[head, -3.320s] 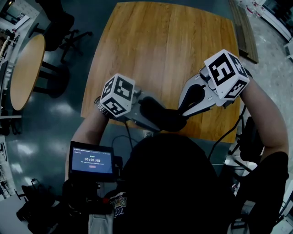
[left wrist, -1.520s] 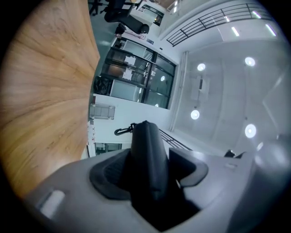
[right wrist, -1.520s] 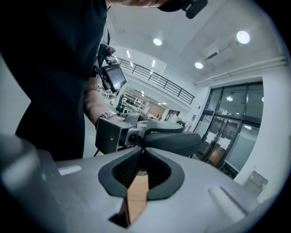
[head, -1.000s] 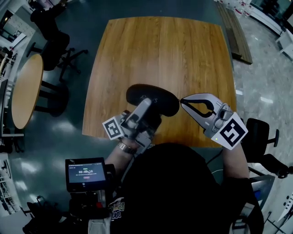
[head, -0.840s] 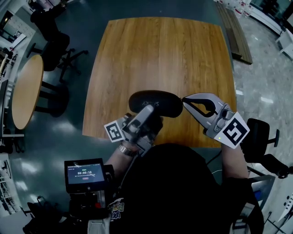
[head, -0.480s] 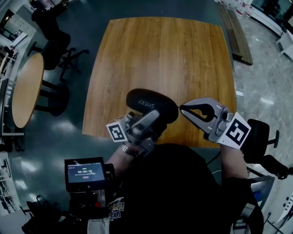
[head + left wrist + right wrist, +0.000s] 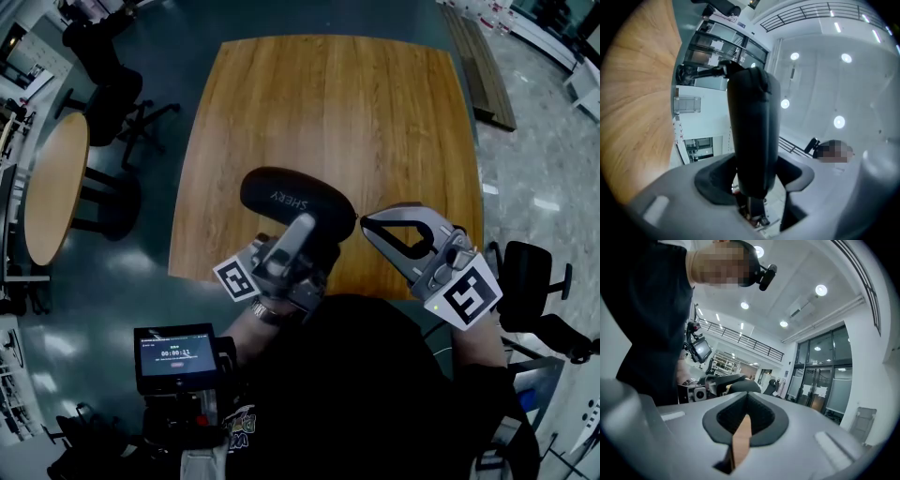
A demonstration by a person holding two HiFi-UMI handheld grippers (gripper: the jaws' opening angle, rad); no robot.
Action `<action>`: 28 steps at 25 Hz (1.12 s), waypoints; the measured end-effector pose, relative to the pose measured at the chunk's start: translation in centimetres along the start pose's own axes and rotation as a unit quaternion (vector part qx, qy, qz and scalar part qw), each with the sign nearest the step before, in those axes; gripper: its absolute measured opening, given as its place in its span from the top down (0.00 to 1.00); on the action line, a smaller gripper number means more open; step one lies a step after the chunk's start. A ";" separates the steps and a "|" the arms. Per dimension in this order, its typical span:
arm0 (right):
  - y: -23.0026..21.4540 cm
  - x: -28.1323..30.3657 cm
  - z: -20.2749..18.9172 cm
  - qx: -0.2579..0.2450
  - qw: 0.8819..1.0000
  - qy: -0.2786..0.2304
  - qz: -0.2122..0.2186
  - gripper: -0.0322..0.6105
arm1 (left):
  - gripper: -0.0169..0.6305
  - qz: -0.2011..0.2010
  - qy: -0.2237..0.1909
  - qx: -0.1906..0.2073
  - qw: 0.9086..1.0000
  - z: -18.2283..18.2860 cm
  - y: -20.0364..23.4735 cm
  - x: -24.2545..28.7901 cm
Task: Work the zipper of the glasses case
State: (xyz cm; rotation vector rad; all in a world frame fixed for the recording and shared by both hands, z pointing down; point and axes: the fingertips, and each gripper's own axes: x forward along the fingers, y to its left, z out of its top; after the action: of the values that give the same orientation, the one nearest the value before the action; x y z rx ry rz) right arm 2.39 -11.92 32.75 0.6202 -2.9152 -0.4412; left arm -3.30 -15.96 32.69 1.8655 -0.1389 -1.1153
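The black glasses case hangs in the air above the near edge of the wooden table, with white lettering on top. My left gripper holds it from below; its jaws have just been closing with the case between them. In the left gripper view the case stands up out of the gripper, pressed by both pads. My right gripper is shut, with its tips just beside the case's right end. In the right gripper view the case lies beyond the shut gripper. I cannot tell whether anything is pinched.
A round table and an office chair stand on the floor to the left, another chair to the right. A small screen sits at the person's waist. A wooden bench lies beyond the table's right corner.
The left gripper has raised the case off the table and swung it a little to the left. The right gripper has shifted slightly, staying shut at the case's right end.
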 end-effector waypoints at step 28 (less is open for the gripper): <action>-1.0 3.1 -1.6 0.099 0.982 0.015 -0.160 0.43 | 0.59 0.094 -0.040 0.089 0.991 1.1 2.8 0.4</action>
State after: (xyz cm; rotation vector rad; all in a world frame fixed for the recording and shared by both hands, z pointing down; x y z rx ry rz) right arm 0.20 -14.46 34.13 1.1205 -2.8566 -0.1686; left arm -2.94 -18.47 34.31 1.9194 -0.4650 -1.0748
